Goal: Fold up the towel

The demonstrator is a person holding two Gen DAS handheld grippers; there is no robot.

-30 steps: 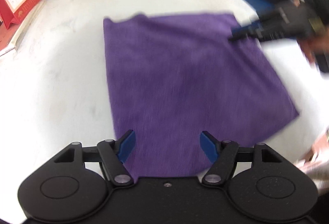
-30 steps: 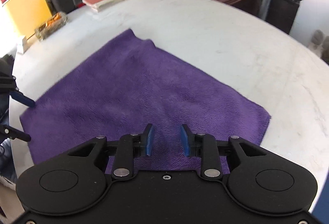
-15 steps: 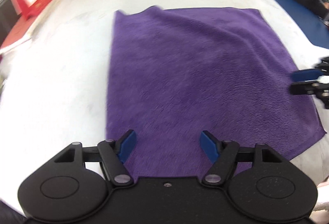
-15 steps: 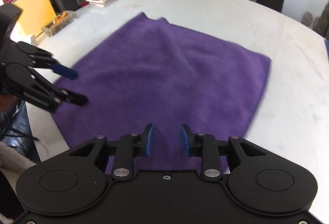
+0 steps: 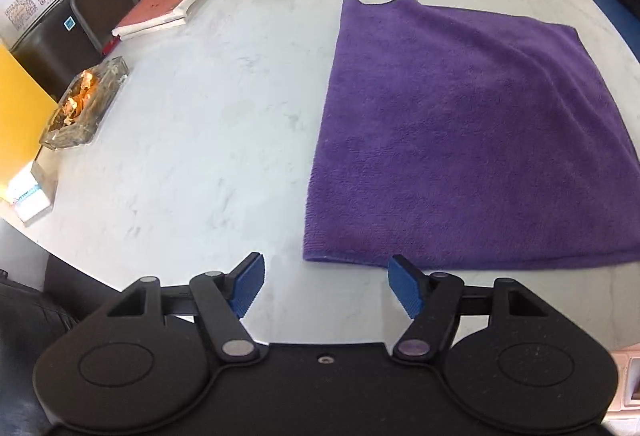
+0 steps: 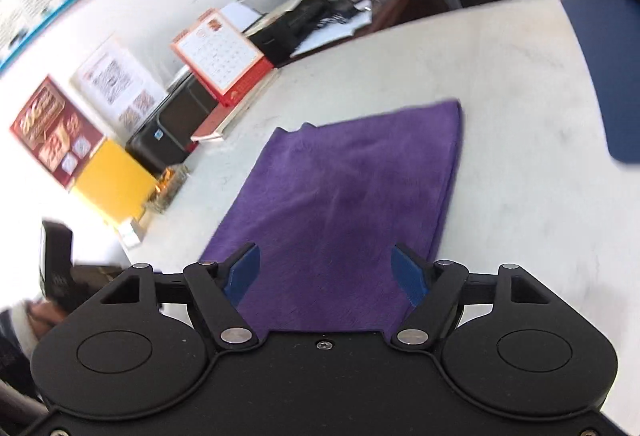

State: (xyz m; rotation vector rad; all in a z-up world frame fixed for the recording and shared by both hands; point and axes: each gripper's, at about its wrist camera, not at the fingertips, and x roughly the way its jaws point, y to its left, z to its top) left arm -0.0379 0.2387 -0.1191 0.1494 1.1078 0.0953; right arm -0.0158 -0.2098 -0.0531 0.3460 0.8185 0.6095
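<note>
Purple towel (image 5: 460,131) lies flat on the white table (image 5: 180,123), filling the left view from 12 to 3 o'clock. Left gripper (image 5: 326,290) released, empty, just short of the towel's near-left corner. Right gripper (image 6: 326,276) jaws have just been opening, nothing between them, towel below. Best to pinch both near corners evenly. Glass dish (image 5: 82,107) at 9 o'clock holds orange scraps.
</note>
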